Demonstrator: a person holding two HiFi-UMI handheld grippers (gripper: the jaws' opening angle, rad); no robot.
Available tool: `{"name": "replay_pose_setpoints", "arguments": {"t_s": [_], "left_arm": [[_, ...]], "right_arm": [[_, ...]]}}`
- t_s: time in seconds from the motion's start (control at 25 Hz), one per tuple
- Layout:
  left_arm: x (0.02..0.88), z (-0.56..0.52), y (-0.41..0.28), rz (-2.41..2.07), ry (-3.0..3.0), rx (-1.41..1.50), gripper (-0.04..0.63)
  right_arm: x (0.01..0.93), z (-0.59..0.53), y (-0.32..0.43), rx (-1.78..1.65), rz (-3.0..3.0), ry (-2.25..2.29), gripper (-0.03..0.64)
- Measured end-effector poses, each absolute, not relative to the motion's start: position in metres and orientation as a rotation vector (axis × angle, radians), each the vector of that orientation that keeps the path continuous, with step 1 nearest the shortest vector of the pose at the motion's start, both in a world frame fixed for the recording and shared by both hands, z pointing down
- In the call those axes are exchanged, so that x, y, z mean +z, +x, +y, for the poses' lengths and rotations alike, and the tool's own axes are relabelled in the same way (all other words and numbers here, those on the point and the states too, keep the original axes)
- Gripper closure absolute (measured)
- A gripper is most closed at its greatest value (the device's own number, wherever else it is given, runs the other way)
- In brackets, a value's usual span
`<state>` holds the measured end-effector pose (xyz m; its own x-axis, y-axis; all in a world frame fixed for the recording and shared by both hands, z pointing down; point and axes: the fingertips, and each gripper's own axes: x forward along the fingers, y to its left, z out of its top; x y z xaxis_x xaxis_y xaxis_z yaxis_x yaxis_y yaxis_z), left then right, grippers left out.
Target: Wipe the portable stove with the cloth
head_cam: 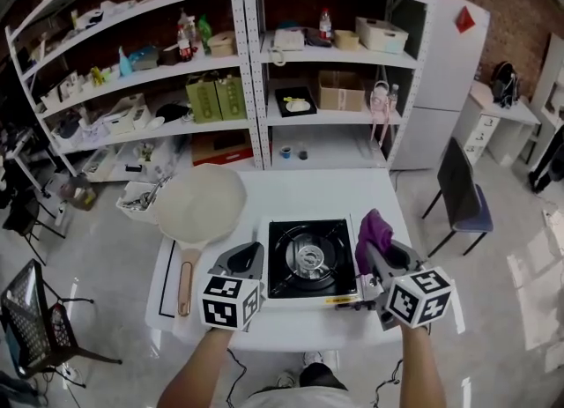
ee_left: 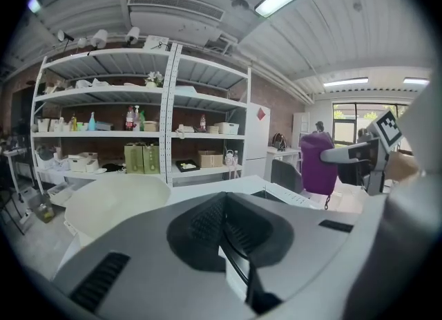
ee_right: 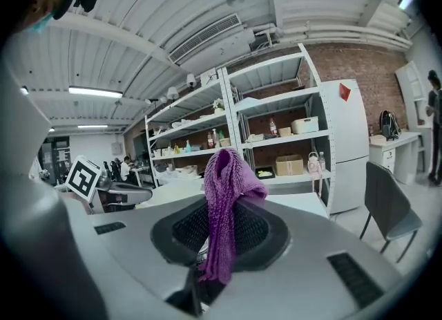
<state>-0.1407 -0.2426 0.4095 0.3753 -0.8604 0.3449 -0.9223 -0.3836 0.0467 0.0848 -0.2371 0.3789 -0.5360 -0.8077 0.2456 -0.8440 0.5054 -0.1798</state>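
One stove point(head_cam: 308, 261) sits by the near edge of the table point(head_cam: 308, 190). The yellow strip on its front is too small to read. One purple cloth point(ee_right: 224, 194) hangs pinched in the right claw point(head_cam: 374, 252), at the stove's right edge. The left claw point(ee_left: 224, 232) is closed on nothing, just left of the stove. One pan point(head_cam: 198, 208) lies further left. Open table top runs behind the stove.

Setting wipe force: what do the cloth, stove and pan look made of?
Cloth: purple knit fabric, matte; ribbed loops show and it drapes limp.
Stove: top looks like glossy black enamelled or painted metal, with reflections; burner looks like bare metal.
Pan: pale matte surface, coating unclear; handle is tan, possibly wood.
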Motion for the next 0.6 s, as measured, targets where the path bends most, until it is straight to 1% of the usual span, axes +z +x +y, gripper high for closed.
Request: {"name": "replay_pose_setpoints", "arguments": {"t_s": [0.6], "left_arm": [[0.418, -0.217, -0.154, -1.564, 2.42, 0.408, 0.591]], "right_arm": [[0.385, -0.205, 0.071, 0.291, -2.54, 1.486, 0.555]]}}
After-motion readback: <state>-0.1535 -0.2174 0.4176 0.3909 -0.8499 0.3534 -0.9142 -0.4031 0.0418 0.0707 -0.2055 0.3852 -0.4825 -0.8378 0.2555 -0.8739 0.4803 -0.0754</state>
